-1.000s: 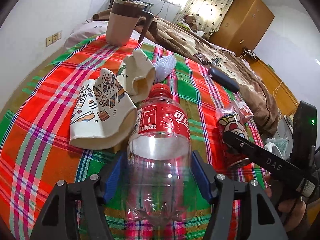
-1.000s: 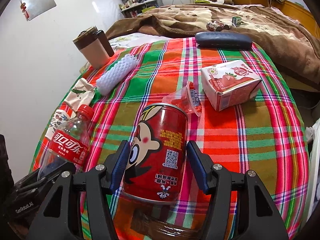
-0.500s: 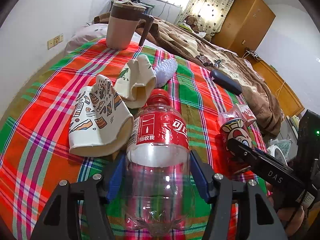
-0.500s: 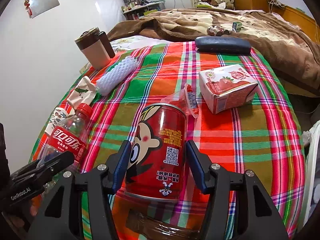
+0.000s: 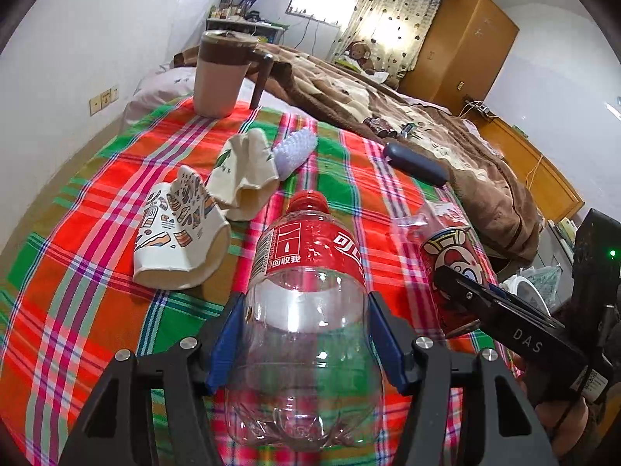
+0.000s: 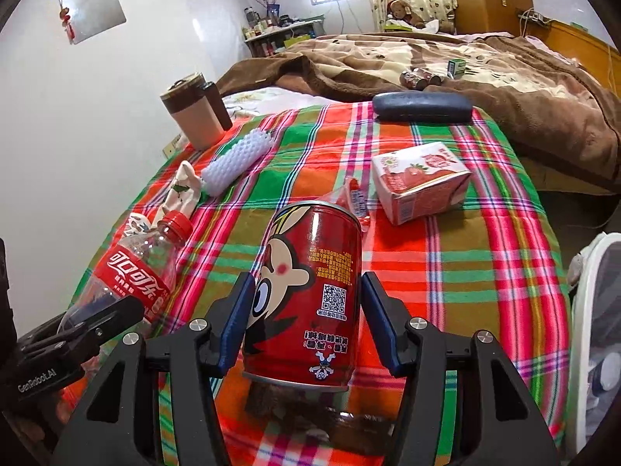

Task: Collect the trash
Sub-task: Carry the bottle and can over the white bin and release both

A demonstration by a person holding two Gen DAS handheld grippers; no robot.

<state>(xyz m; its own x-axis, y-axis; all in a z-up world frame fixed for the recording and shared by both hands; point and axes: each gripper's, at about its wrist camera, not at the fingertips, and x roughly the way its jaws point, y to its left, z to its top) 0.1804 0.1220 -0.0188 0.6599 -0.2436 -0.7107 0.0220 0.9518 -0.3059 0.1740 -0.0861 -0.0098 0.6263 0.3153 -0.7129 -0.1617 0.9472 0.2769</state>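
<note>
Black gripper (image 5: 306, 349) frames, blue pads (image 5: 227, 345), silver screws (white "DAS" lettering).

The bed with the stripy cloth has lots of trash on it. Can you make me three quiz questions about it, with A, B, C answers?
1. What lies right beside the red can on its right?
A. pink carton
B. mug
C. dark case

2. What colour is the plastic bottle cap?
A. blue
B. red
C. white

3. What is the left gripper doing?
A. hanging empty
B. holding a paper cup
C. gripping the bottle

Answers: 1 A, the pink carton lies nearest on the plaid cloth. 2 B, the cap matches the red label. 3 C, both blue pads press the clear bottle's sides.
</note>
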